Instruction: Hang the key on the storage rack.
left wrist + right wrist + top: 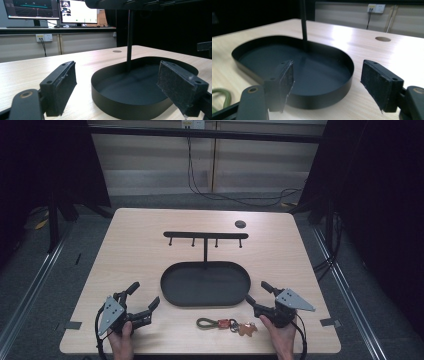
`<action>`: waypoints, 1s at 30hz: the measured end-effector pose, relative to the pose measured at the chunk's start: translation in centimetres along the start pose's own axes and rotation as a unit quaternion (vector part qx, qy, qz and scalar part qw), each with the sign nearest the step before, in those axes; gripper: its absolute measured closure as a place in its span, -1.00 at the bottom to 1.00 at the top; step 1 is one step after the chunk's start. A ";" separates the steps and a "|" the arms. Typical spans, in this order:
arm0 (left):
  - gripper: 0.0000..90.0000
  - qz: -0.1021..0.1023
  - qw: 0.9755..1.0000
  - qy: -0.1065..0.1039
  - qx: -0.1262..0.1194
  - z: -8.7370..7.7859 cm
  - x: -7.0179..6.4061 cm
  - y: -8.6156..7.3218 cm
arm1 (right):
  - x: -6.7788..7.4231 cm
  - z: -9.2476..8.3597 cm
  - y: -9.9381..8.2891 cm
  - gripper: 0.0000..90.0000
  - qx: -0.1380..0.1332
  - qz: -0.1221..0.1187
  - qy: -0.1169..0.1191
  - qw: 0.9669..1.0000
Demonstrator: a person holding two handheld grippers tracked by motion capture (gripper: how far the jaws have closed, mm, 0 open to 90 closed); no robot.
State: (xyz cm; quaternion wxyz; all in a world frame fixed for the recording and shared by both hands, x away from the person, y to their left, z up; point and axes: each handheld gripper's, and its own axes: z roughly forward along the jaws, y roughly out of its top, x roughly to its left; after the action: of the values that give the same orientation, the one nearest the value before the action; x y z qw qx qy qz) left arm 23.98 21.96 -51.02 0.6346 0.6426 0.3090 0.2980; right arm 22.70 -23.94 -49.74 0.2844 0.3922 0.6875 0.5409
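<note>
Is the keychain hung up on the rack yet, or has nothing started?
Nothing looks done yet. The keychain lies on the table, in front of the tray. Nothing is in hand: left hand-held gripper and right hand-held gripper are both open. The hooks are bare, so everything remains, if hanging is the job.

Pale wood bench (140, 240) with a round grommet hole (240, 224) ahead of the jaws. Beyond — beige panelled wall (150, 155), trailing black cables (235, 197), wall socket (44, 37), two lit monitors (78, 11) on a counter. Grey floor (30, 285); black curtains (380, 195) flanking.
</note>
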 end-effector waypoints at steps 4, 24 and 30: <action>-0.66 0.001 1.000 0.000 0.000 0.0 0.0 0.0 | 0.6 0.0 0.5 -0.23 0.037 -0.008 0.019 0.999; -0.66 0.001 1.000 -0.002 0.000 0.0 0.0 0.0 | 2.5 1.8 4.0 -0.28 0.150 -0.017 0.118 0.981; -0.66 0.000 1.000 -0.004 -0.001 0.0 0.0 0.0 | 3.3 2.6 5.3 -0.25 0.179 -0.029 0.138 0.974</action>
State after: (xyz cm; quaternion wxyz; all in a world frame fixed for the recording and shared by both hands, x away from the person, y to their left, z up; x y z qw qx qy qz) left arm 24.01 21.99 -51.03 0.6362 0.6437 0.3058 0.2956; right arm 24.27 -19.21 -45.14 0.1273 0.3382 0.8167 0.4499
